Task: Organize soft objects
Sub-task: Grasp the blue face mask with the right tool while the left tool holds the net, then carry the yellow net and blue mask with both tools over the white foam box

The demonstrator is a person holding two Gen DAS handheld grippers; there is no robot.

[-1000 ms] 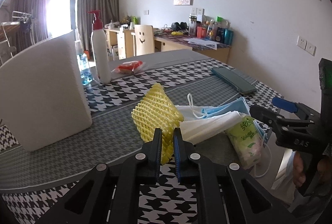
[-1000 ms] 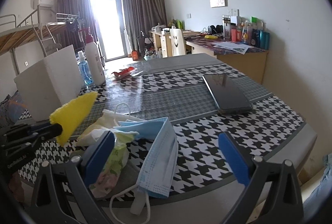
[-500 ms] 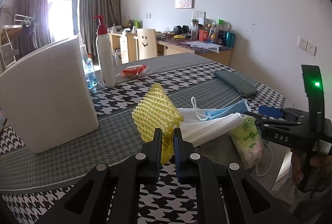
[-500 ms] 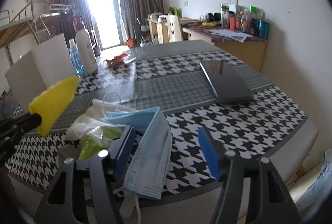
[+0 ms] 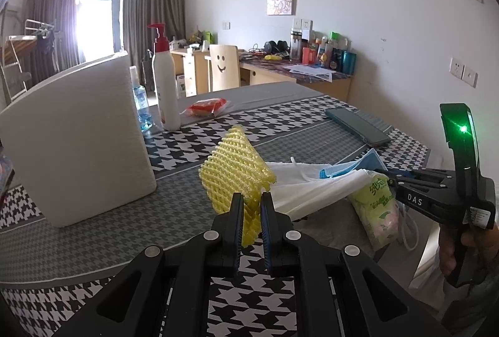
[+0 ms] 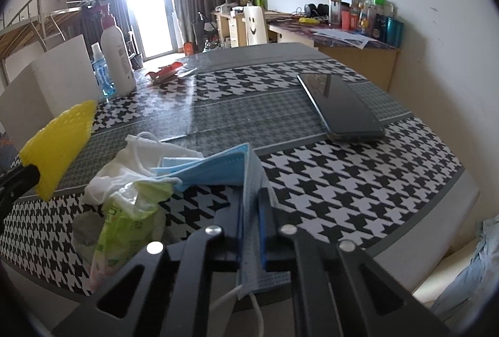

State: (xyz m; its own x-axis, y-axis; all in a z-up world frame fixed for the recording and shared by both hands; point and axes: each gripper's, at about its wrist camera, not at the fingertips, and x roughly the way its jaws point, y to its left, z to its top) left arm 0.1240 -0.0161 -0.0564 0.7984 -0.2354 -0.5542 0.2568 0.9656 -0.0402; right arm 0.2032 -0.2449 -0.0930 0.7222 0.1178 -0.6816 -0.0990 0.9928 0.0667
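Both grippers pinch: right gripper [image 6: 249, 231] fingers clamp the blue face mask [image 6: 224, 168], its length running away up the desk [image 6: 389, 181]; left gripper [image 5: 249, 221] clamps the yellow foam net [image 5: 234, 162]

A yellow foam net sleeve [image 5: 234, 163], flattened to a fan shape with its point at 12 o'clock, is being held upright by its lower edge above the table. At its 3 o'clock, a white face mask [image 5: 312, 190] is lying crumpled, its ear loop curling upward. A blue face mask [image 6: 224, 170] is being draped over the white one, one end being pinched near the table edge with its loop hanging off. A green tissue packet [image 6: 128, 218] is lying at the blue mask's 8 o'clock, touching the white mask.
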